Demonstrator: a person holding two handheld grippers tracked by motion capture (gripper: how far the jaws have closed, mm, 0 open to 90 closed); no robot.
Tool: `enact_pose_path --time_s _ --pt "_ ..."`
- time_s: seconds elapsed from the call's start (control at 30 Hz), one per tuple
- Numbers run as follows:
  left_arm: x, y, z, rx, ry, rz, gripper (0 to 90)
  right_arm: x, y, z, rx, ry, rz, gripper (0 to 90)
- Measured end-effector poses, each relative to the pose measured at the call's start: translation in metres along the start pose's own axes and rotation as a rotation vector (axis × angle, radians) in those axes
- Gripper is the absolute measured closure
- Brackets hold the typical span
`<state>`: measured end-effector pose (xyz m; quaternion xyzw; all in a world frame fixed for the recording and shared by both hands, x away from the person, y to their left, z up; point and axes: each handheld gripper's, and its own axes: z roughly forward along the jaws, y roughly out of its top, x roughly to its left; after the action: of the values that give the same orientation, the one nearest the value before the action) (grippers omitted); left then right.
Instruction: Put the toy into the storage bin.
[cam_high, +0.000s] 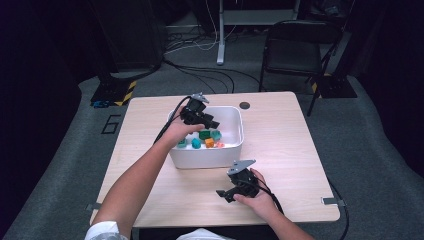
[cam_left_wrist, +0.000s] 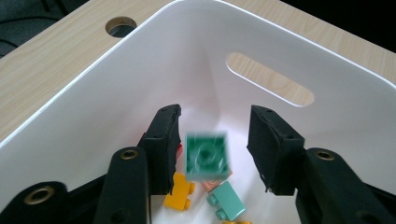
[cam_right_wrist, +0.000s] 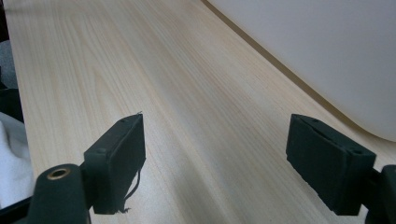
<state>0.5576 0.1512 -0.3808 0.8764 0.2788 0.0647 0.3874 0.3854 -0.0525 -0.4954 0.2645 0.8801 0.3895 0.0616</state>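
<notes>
A white bin (cam_high: 235, 150) is seen near the middle of a light wooden table (cam_high: 290, 150) in the high view. The left gripper (cam_high: 212, 123) is held over the bin's interior by the person's left hand (cam_high: 179, 131). In the left gripper view, the left gripper (cam_left_wrist: 214, 135) is shown with its jaws spread apart, and a blurred dark green brick (cam_left_wrist: 206, 156) is seen between them, touching neither jaw. Beneath it, on the bin floor, a yellow brick (cam_left_wrist: 180, 191), a pale teal brick (cam_left_wrist: 227, 200) and a salmon-coloured brick (cam_left_wrist: 212, 183) are visible. A slot handle (cam_left_wrist: 269, 79) is cut into the bin wall, and a round hole (cam_left_wrist: 120, 25) is set in the tabletop beyond the rim.

The right gripper (cam_high: 225, 194) is held low over the table on the near side of the bin by the right hand (cam_high: 257, 197). In the right gripper view, the right gripper (cam_right_wrist: 215, 158) is shown released, with only bare wood between its jaws and the bin's outer wall (cam_right_wrist: 327, 51) just beside it.
</notes>
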Motion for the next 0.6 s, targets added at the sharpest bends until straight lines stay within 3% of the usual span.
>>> enact_pose_path --time_s 0.3,0.6 --pt "-0.004 -0.001 -0.022 -0.018 0.026 0.015 45.8 0.000 0.000 -0.001 0.000 -0.003 0.004 19.1" --pt "-0.024 -0.014 -0.062 -0.078 0.021 0.047 42.5 0.000 0.000 0.000 0.000 -0.007 0.007 19.2"
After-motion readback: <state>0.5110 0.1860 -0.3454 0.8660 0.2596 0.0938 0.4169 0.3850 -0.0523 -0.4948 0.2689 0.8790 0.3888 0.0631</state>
